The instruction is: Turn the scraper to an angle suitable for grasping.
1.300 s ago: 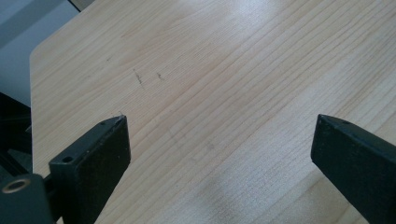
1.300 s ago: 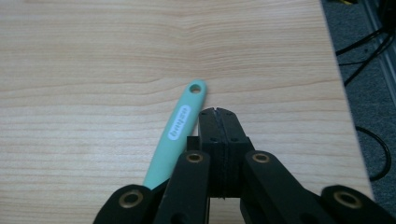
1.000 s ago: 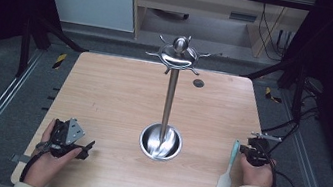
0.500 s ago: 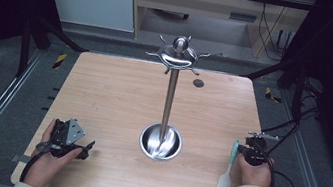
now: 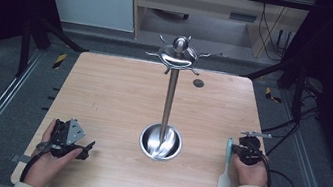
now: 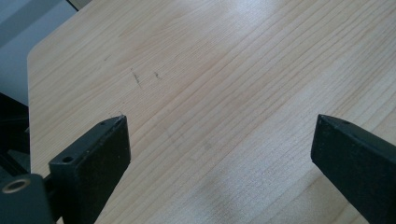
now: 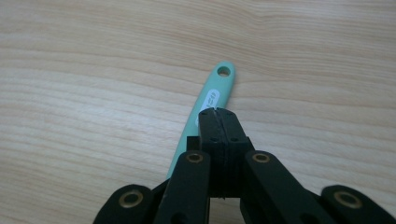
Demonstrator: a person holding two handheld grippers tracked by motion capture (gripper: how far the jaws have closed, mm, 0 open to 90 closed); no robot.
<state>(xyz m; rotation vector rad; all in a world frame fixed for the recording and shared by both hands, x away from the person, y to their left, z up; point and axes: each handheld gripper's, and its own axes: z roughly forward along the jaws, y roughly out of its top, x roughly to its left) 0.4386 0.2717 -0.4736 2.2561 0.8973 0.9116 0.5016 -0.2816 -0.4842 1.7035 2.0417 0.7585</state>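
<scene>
A spatula (image 5: 224,179) with a mint-green handle (image 7: 218,86) and a white blade lies near the table's front right edge. My right gripper (image 5: 238,148) rests over that handle with its jaws pressed together. In the right gripper view the handle runs out from under the shut tips (image 7: 216,113), its hanging hole ahead of them. Held low at the front left, my left gripper (image 5: 84,150) is open. In the left gripper view its two black jaws stand wide apart over bare wood (image 6: 219,140). A steel hanging stand (image 5: 169,99) rises from a round bowl base (image 5: 146,143) in the table's middle.
The stand's top (image 5: 178,55) carries several short hooks pointing outward. A small dark round hole (image 5: 198,83) sits in the wooden table (image 5: 103,93) at the far right. Metal rails run along both sides of the table, and cables trail on the floor at right.
</scene>
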